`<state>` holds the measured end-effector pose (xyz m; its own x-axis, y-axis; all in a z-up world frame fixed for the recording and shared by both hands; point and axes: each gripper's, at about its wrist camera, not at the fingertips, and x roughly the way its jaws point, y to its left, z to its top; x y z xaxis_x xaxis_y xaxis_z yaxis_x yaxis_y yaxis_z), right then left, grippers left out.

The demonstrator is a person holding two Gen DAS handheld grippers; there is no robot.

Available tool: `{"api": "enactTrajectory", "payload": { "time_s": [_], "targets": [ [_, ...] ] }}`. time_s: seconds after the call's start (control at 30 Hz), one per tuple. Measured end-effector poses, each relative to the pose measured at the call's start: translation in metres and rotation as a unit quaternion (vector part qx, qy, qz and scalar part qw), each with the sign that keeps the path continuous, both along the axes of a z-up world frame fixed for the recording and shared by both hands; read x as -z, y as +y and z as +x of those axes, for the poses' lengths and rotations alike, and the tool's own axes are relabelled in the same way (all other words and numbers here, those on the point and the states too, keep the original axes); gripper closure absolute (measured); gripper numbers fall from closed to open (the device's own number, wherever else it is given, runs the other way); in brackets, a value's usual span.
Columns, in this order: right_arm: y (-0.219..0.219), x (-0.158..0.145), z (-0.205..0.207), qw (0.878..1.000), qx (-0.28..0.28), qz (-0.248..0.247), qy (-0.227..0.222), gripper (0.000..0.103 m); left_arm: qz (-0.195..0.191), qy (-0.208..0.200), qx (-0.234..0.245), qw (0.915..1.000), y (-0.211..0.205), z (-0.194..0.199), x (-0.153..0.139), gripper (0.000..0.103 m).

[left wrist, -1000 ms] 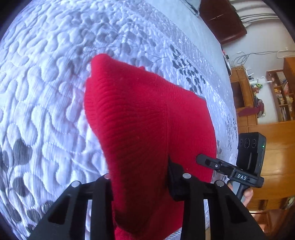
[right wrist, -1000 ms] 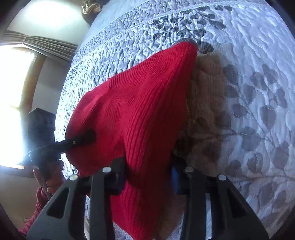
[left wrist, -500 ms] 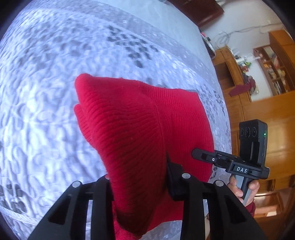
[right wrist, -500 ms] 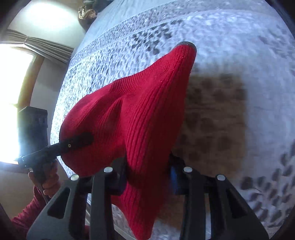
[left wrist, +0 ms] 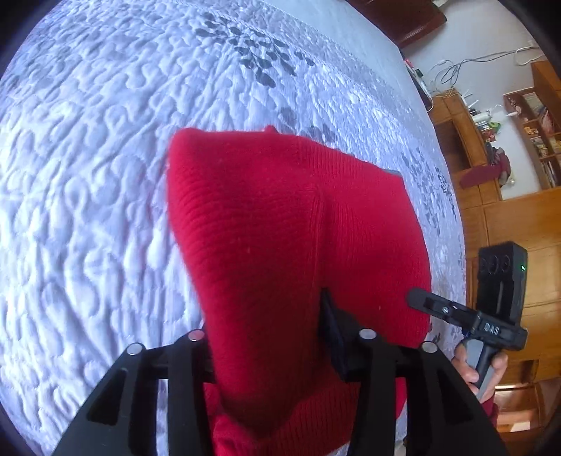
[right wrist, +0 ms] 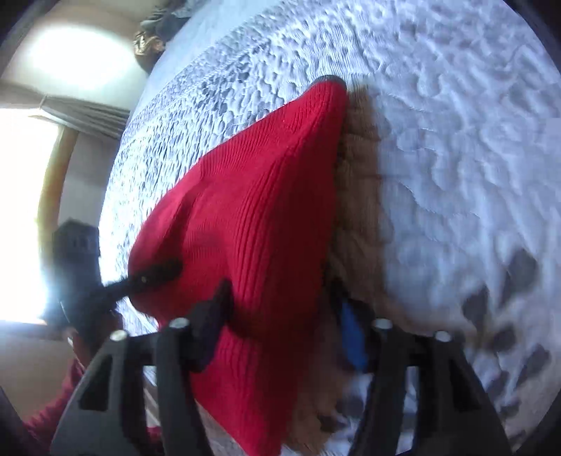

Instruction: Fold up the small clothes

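Observation:
A red knitted garment (left wrist: 280,228) hangs stretched between my two grippers above a white quilted bedspread (left wrist: 87,175). My left gripper (left wrist: 270,336) is shut on its near edge. In the left wrist view my right gripper (left wrist: 420,301) clamps the garment's right edge, held by a hand. In the right wrist view the garment (right wrist: 252,217) fills the middle; my right gripper (right wrist: 280,315) is shut on it, and my left gripper (right wrist: 164,270) grips its left edge. The garment's far corner (right wrist: 329,82) hangs free, and it casts a shadow on the bedspread (right wrist: 455,140).
Wooden shelves and cabinets (left wrist: 508,147) stand beyond the bed's right side. A bright window with a curtain (right wrist: 31,193) is on the bed's left. A dark bundle (right wrist: 154,31) lies at the bed's far end.
Both grippers keep hold of the red garment while it swings over the bedspread. The view has shifted and the right wrist view is blurred by motion.

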<state>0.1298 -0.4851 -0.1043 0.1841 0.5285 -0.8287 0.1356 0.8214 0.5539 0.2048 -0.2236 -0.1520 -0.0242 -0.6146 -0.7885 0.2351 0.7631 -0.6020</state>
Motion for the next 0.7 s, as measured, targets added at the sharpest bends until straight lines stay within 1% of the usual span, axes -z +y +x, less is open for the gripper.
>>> {"api": "enactTrajectory", "payload": {
  "time_s": [0.07, 0.13, 0.23, 0.27, 0.3, 0.33, 0.37, 0.4, 0.43, 0.47, 0.5, 0.57, 0.63, 0.7],
  "targets": [
    [0.001, -0.009, -0.016, 1.000, -0.001, 0.004, -0.005, 0.038, 0.003, -0.002, 0.004, 1.0000, 0.007, -0.009, -0.006, 0.056],
    [0.006, -0.014, -0.035, 1.000, -0.006, 0.007, -0.003, 0.037, 0.004, -0.010, 0.011, 0.9999, 0.015, -0.025, -0.014, 0.053],
    [0.019, -0.013, -0.066, 1.000, -0.015, 0.002, 0.004, 0.037, 0.014, -0.031, 0.025, 0.9991, 0.023, -0.050, -0.022, 0.046],
    [0.025, -0.010, -0.075, 1.000, -0.016, 0.004, 0.009, 0.037, 0.022, -0.034, 0.030, 0.9987, 0.023, -0.056, -0.023, 0.046],
    [0.032, -0.005, -0.082, 1.000, -0.017, 0.003, 0.014, 0.040, 0.040, -0.044, 0.033, 0.9977, 0.022, -0.063, -0.021, 0.046],
    [0.038, 0.000, -0.089, 1.000, -0.018, 0.000, 0.017, 0.048, 0.057, -0.055, 0.036, 0.9962, 0.021, -0.068, -0.019, 0.046],
    [0.042, 0.003, -0.091, 1.000, -0.019, 0.001, 0.020, 0.053, 0.075, -0.058, 0.041, 0.9946, 0.019, -0.072, -0.013, 0.047],
    [0.044, 0.005, -0.095, 1.000, -0.017, 0.002, 0.021, 0.065, 0.085, -0.053, 0.042, 0.9941, 0.017, -0.075, -0.009, 0.047],
    [0.044, 0.006, -0.099, 0.999, -0.011, 0.016, 0.026, 0.084, 0.088, -0.047, 0.040, 0.9942, 0.017, -0.078, -0.004, 0.048],
    [0.044, 0.006, -0.100, 0.999, -0.005, 0.029, 0.031, 0.087, 0.090, -0.047, 0.037, 0.9941, 0.017, -0.081, -0.003, 0.048],
    [0.043, 0.004, -0.102, 0.999, -0.001, 0.031, 0.031, 0.088, 0.096, -0.057, 0.038, 0.9930, 0.017, -0.086, -0.006, 0.048],
    [0.044, -0.011, -0.104, 1.000, -0.007, 0.010, 0.016, 0.090, 0.102, -0.070, 0.046, 0.9913, 0.014, -0.092, -0.012, 0.048],
    [0.042, -0.020, -0.104, 1.000, -0.005, -0.012, 0.017, 0.090, 0.110, -0.070, 0.046, 0.9904, 0.014, -0.096, -0.011, 0.048],
    [0.043, -0.017, -0.101, 0.999, -0.008, -0.017, 0.026, 0.090, 0.119, -0.075, 0.045, 0.9890, 0.013, -0.099, -0.004, 0.048]
  ]
}}
